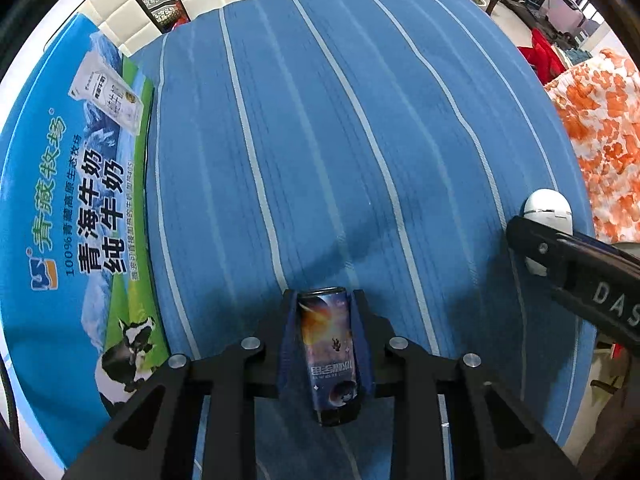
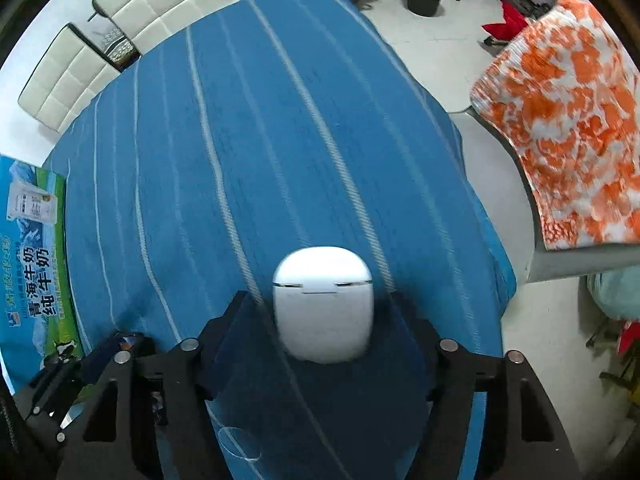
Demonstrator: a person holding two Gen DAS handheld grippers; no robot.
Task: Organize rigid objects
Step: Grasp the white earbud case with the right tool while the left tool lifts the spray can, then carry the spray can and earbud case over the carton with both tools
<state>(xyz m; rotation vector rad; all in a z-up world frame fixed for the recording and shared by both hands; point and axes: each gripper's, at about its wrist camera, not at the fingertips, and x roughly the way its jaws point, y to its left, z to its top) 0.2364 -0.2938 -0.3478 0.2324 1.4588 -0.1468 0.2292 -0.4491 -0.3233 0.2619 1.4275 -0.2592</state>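
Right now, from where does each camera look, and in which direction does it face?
Left wrist: sits on the left claw, looking along the striped blue cloth; its fingers clamp a can.
Right wrist: sits on the right claw, facing the same way; its fingers hold a white case.
Both views share the cloth, milk poster and orange fabric.

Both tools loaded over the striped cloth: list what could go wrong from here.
1. The left tool grips the slim can by its sides with the can lying along the fingers; a smooth can could slide out forward if tilted down.
2. The right tool holds the rounded white case, whose curved shell may squirt free.
3. The blue striped cloth could snag or let the can roll toward the milk box.
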